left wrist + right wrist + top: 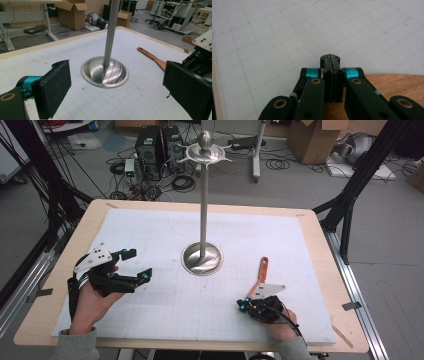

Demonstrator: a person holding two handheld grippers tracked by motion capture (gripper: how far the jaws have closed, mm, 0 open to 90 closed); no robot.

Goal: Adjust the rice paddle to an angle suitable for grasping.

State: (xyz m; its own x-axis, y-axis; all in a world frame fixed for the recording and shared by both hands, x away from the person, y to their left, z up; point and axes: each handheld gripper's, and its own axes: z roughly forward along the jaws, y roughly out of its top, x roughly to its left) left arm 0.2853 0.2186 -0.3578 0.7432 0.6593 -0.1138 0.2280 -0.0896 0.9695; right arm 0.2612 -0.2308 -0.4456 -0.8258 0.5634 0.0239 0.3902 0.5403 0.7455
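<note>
Left gripper (134, 264): held low over the left of the white gridded mat (150, 235), jaws spread wide, nothing between them. In the left gripper view its two black pads frame the stand's base with clear space on each side.

Metal stand (202, 258): centre of the mat, round dished base, tall thin pole rising to a flat winged top with a ball finial. Nothing hangs on it. In the left gripper view the pole is cut off by the upper edge of the frame.

Wooden spatula (262, 269): lies flat on the mat, right of the stand and well apart from it, handle pointing away from the person. Its blade end is hidden under the right gripper and its grey plate in the high view; in the right gripper view a curved piece of wood shows just beneath and to the right of the jaws.

Right gripper (245, 304): low over the spatula's near end, jaws pressed fully together, pad against pad, with nothing caught between them. Whether it touches the wood cannot be told.

Progress, as judged: the work appears to concern the spatula and the stand, and it is at an early stage. The spatula is not yet grasped or lifted; picking it up and bringing it to the stand would remain.
</note>
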